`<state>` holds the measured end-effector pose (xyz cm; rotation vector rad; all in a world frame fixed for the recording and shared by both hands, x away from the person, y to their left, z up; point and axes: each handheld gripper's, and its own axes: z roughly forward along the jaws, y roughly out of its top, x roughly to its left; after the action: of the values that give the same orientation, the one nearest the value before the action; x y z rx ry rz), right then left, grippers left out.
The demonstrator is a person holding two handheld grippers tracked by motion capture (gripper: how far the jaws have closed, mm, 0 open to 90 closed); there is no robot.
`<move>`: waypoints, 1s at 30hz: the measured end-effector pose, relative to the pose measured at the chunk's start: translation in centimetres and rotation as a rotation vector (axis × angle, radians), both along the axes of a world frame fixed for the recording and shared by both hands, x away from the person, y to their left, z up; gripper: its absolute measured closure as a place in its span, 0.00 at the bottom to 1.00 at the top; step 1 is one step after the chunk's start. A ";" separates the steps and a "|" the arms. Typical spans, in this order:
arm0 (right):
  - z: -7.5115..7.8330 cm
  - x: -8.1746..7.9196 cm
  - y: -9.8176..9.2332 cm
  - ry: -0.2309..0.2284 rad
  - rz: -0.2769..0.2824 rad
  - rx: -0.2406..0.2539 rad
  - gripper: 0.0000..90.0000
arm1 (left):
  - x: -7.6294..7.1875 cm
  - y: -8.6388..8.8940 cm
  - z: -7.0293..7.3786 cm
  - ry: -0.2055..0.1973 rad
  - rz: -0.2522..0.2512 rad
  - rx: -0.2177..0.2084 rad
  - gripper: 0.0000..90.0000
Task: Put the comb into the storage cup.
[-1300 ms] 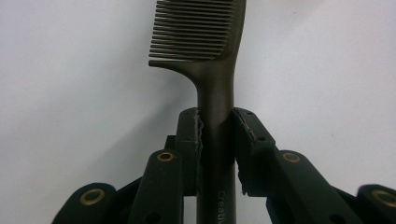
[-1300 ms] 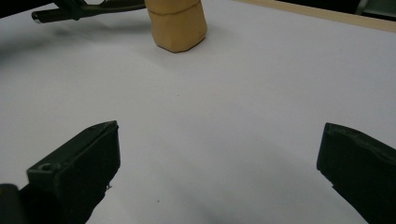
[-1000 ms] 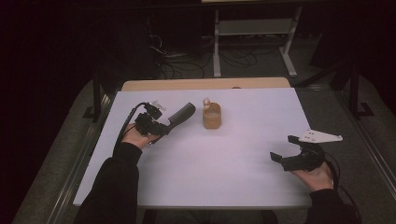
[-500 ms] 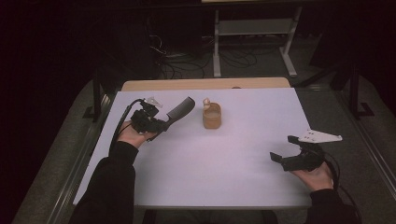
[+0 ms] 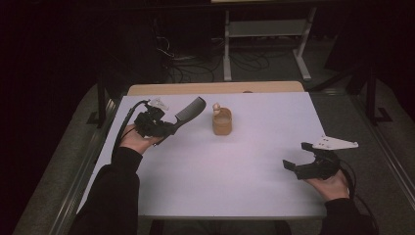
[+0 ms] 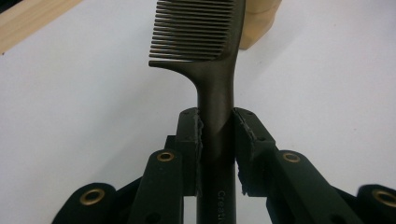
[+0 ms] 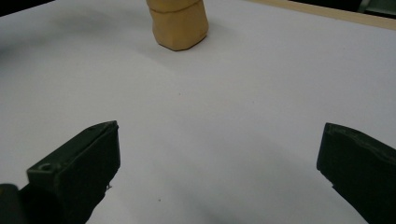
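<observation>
- At the centre left of the high view: left gripper (image 5: 169, 128) clamping the handle of a dark comb (image 5: 190, 109), toothed end pointing toward the upper right, just short of the tan cup (image 5: 221, 121).
- In the left gripper view: pads (image 6: 194, 140) pressing both sides of the comb (image 6: 215, 84) handle, teeth facing the frame's left.
- At the lower right of the high view: right gripper (image 5: 299, 157) hovering over the white table (image 5: 235, 171), jaws spread wide, holding nothing.
- Judging the comb: probably light, stiff plastic, smooth and apt to twist in the pads; teeth likely the fragile part.
- Gripping mid-handle, as now, looking the safest hold.
</observation>
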<state>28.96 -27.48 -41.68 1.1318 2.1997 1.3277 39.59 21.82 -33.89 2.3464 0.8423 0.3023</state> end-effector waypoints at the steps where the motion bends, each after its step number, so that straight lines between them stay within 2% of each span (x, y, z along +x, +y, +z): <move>1: 0.0 0.0 0.0 0.001 -0.001 0.000 0.00 | -0.1 -0.1 0.1 -0.004 0.001 -0.006 0.81; 11: 0.0 0.0 0.1 0.002 0.002 0.002 0.00 | -0.9 -0.7 1.1 -0.039 -0.030 -0.009 0.81; 18: 0.1 0.0 0.1 -0.004 0.004 0.000 0.00 | -1.4 -0.8 1.6 -0.059 -0.041 -0.029 0.81; 30: 1.1 -0.2 0.4 -0.025 0.011 0.005 0.00 | -2.5 -0.9 2.3 -0.088 -0.061 -0.052 0.81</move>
<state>28.80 -27.06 -40.58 1.1008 2.1891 1.3455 37.12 20.89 -31.54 2.2887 0.7265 0.3507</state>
